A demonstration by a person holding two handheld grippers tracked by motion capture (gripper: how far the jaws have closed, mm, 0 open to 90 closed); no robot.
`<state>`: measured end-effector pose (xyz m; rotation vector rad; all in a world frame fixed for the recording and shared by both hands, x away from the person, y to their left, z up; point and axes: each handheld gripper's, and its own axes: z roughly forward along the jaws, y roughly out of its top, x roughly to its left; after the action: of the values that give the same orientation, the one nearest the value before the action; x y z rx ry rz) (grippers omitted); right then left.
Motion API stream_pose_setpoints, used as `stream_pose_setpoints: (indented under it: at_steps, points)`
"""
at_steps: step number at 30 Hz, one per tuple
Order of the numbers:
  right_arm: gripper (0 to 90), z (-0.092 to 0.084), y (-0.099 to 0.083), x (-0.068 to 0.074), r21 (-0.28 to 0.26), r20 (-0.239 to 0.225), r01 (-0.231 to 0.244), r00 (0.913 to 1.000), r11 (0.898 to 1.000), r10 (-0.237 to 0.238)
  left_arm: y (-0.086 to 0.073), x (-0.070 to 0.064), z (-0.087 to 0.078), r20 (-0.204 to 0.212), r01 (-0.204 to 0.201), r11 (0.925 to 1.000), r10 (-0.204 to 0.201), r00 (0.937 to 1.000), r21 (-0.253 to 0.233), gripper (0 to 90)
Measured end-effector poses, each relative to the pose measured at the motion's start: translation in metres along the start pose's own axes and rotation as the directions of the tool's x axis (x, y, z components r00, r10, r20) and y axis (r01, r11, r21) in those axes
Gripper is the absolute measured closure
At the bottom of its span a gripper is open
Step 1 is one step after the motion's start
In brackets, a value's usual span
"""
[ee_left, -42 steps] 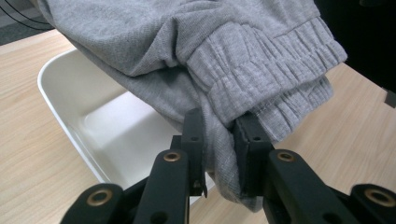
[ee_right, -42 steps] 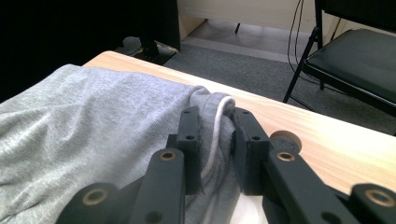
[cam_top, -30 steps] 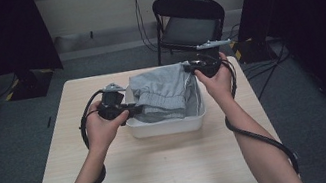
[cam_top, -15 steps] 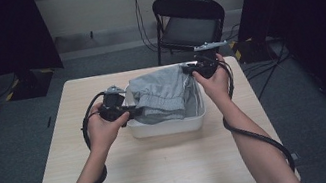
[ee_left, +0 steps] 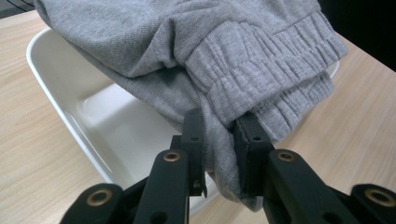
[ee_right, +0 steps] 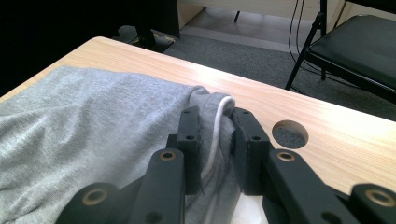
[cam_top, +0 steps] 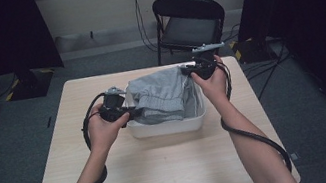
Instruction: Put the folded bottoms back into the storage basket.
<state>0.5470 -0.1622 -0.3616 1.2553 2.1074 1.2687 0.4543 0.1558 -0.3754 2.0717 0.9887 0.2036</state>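
Grey garment (cam_top: 164, 94) suspended over a white bin (cam_top: 167, 126) at the middle of a wooden table (cam_top: 165, 172), held at two opposite edges; left gripper (ee_left: 219, 140) with its jaws clamped on a fold of fabric just below the ribbed elastic band, as seen in the left gripper view, where the cloth hangs above the bin's bare white floor and its hem spills past the near rim; right gripper (ee_right: 215, 135) likewise closed on the cloth at the far corner, a white drawstring (ee_right: 219, 126) running between its jaws, with a round hole in the tabletop (ee_right: 289, 134) just beside; in the high view, left gripper (cam_top: 114, 111) at the bin's left end and right gripper (cam_top: 200, 68) at its far right corner, the garment bunched and folded between them; a black folding chair (cam_top: 189, 23) stands beyond the table. Judged progress: the garment is gathered and positioned over the bin but not yet settled inside; remaining, by appearance, are lowering it, tucking the overhanging edges within the walls, and releasing both grips.
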Motion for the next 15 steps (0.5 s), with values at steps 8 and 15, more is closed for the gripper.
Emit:
stream_pose_setpoints:
  at_steps: [8,15]
  points:
    - [74.9,0.0065,-0.0042,-0.0002,0.010,0.004,0.002,1.0000,1.000,-0.002,-0.0049,0.0036,0.0053,0.003,0.014,0.9998,-0.014,0.9999,0.010,76.3]
    - [74.9,0.0094,-0.0072,-0.0024,0.018,0.010,0.000,0.9999,1.000,0.000,-0.0055,0.0029,0.0098,-0.003,0.015,0.9998,-0.015,0.9999,0.010,76.2]
